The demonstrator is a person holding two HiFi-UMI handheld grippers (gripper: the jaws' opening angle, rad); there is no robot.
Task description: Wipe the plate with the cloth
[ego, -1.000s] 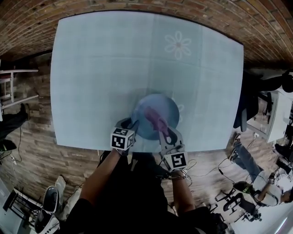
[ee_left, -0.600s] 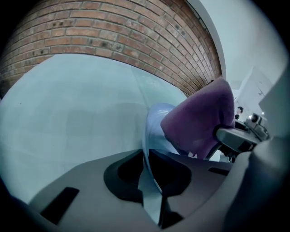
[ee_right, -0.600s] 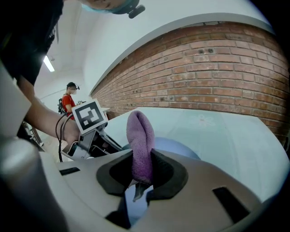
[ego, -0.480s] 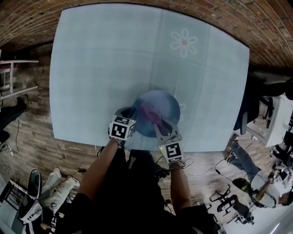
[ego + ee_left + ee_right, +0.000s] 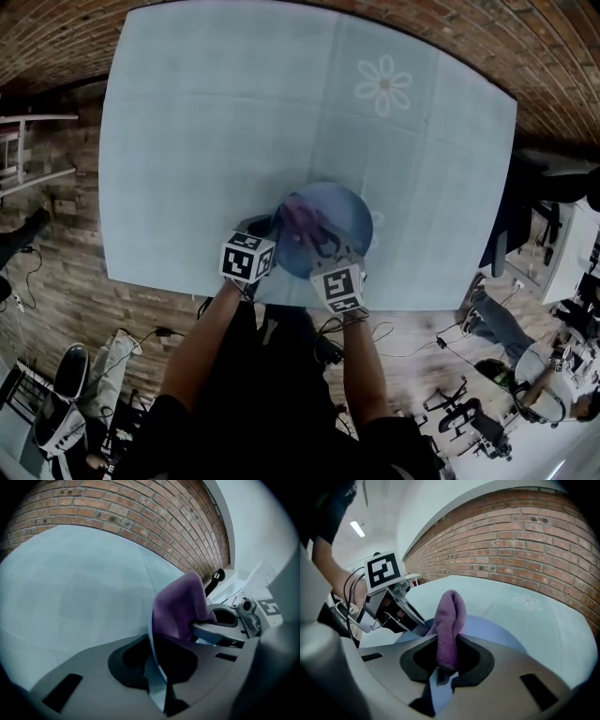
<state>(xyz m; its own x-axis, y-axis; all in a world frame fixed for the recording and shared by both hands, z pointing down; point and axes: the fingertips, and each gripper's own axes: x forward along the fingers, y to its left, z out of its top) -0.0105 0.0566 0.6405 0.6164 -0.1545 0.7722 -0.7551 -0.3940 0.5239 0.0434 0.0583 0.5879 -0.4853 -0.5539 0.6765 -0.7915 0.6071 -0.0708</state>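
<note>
A blue plate (image 5: pixel 339 217) lies near the table's front edge. My left gripper (image 5: pixel 272 228) is shut on the plate's left rim (image 5: pixel 152 641), which stands edge-on between its jaws. My right gripper (image 5: pixel 317 240) is shut on a purple cloth (image 5: pixel 302 218) and holds it over the plate's left part. In the right gripper view the cloth (image 5: pixel 449 625) sticks up from between the jaws, with the plate (image 5: pixel 492 632) behind it and the left gripper (image 5: pixel 419 626) at the left. In the left gripper view the cloth (image 5: pixel 180 606) bulges beside the rim.
The table (image 5: pixel 206 122) has a pale blue covering with a white flower print (image 5: pixel 384 84) at the far right. A brick wall (image 5: pixel 520 536) runs behind it. Office chairs (image 5: pixel 473 417) and cables lie on the wooden floor at the right.
My right gripper has moved left and forward across the plate, dragging the cloth toward the left rim. The left gripper has stayed on the rim.
</note>
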